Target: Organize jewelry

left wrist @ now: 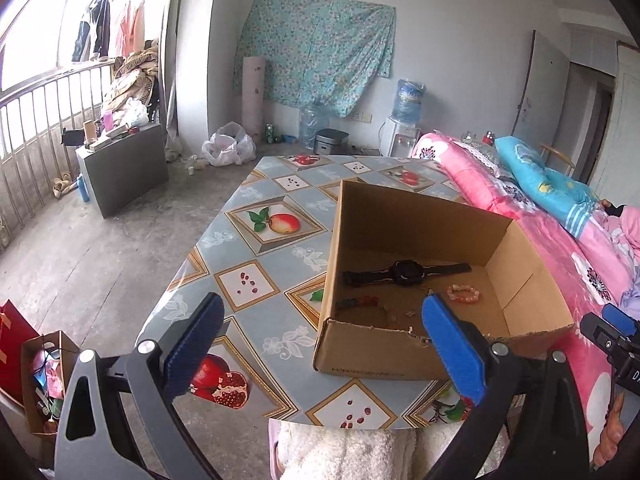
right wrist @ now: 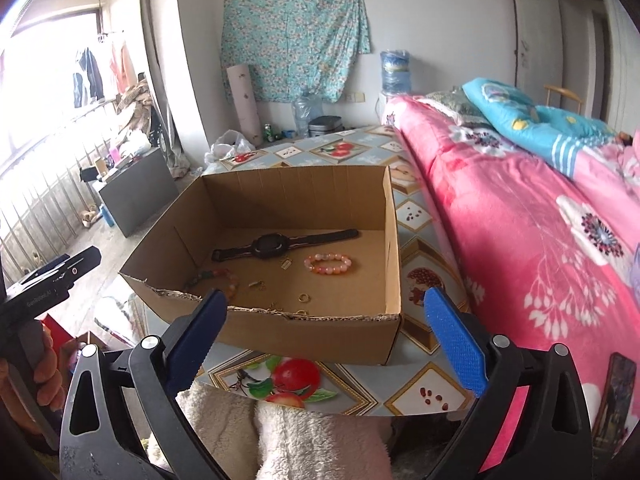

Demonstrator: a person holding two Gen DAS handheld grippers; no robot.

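Black wristwatch (right wrist: 276, 245), pink bead bracelet (right wrist: 328, 264) and gold rings (right wrist: 305, 298) lay inside open brown cardboard box (right wrist: 394, 248). Left gripper (left wrist: 324, 344) and right gripper (right wrist: 326, 340) both spread, empty. Task judged nearly finished.

No legible text anywhere.

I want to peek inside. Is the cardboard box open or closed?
Open. The cardboard box has no lid, so the watch and pink bracelet show inside.
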